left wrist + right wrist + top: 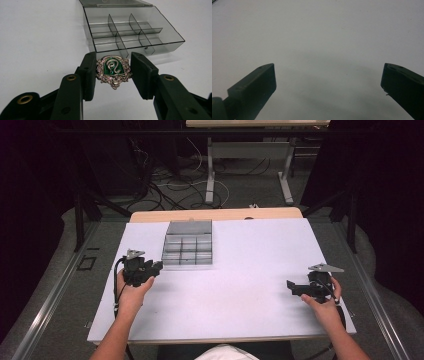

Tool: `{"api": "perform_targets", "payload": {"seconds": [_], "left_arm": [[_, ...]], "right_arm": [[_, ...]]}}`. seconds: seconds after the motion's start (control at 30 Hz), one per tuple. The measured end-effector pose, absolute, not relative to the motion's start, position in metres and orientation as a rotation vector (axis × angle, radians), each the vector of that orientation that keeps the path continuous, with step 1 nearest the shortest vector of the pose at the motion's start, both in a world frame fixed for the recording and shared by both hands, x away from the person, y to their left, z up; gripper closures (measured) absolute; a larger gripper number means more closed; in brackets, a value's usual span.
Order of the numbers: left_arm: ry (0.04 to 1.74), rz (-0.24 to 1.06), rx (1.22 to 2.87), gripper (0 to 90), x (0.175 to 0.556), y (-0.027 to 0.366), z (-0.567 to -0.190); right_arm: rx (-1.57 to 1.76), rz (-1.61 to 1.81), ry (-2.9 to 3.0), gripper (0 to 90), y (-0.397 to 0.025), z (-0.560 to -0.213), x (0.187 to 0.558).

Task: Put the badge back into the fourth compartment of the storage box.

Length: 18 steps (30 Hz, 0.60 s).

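Smoky plastic organizer box (140, 30), compartments bare; left tongs (113, 72) clamping crest badge (113, 71), right tongs (328, 82) agape.

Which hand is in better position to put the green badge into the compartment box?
Left. The left gripper already holds the green badge between its jaws, near the open compartment box. The right gripper is open, with nothing in it, far across the table.

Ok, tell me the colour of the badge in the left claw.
Green enamel with a silver snake and frame, clearest in the left gripper view.

Silver-green crest badge (114, 71) (snake emblem) upright before open divided box (132, 32).
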<state>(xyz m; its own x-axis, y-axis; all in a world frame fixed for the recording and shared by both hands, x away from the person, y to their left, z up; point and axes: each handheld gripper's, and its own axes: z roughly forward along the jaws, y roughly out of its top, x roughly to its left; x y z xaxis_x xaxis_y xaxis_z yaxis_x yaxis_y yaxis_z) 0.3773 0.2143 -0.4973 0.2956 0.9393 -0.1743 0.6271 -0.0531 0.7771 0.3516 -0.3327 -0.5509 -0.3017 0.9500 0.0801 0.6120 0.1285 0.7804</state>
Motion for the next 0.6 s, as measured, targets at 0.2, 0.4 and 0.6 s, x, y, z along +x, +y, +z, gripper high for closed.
{"api": "perform_targets", "payload": {"seconds": [0.2,0.4,0.6], "left_arm": [[1.421,0.494,1.769,57.2,0.382,0.213,-0.494],[1.426,0.492,1.755,57.3,0.387,0.213,-0.492],[1.430,0.486,1.750,57.3,0.390,0.214,-0.489]], "right_arm": [[1.503,1.025,1.974,0.0,-0.333,-0.551,0.352],[1.504,1.026,1.974,0.0,-0.333,-0.551,0.352],[1.505,1.025,1.973,0.0,-0.333,-0.551,0.351]]}}
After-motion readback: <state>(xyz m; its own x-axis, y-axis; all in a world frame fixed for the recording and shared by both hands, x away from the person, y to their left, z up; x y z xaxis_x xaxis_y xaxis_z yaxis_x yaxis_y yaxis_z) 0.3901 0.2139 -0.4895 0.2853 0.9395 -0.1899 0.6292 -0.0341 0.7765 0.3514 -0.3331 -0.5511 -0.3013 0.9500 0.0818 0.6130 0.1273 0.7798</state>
